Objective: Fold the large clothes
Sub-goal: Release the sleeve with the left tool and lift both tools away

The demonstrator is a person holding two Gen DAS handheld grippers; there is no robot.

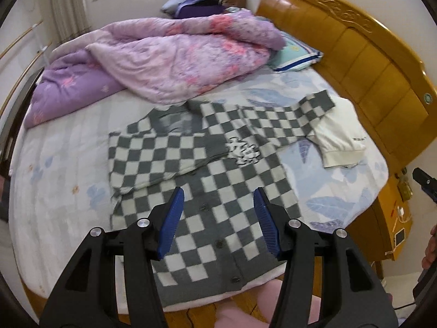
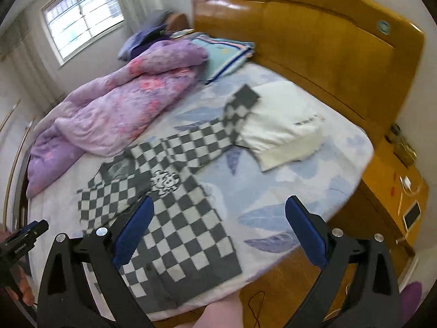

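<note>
On the bed (image 1: 68, 164), the checkered cardigan (image 1: 207, 191) is spread, one sleeve folded across. Both tongs, left (image 1: 218, 218) and right (image 2: 218, 232), are held spread, empty. Its hem overhanging the edge could slide off if tugged.

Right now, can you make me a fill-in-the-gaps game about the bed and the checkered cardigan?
1. The checkered cardigan lies spread on the ____.
2. One cardigan sleeve reaches onto a folded ____ garment near the headboard.
3. The left tongs and right tongs both stand ____, holding nothing.
4. The bunched quilt is mostly ____ in colour.

Missing words: bed; white; open; purple
</note>
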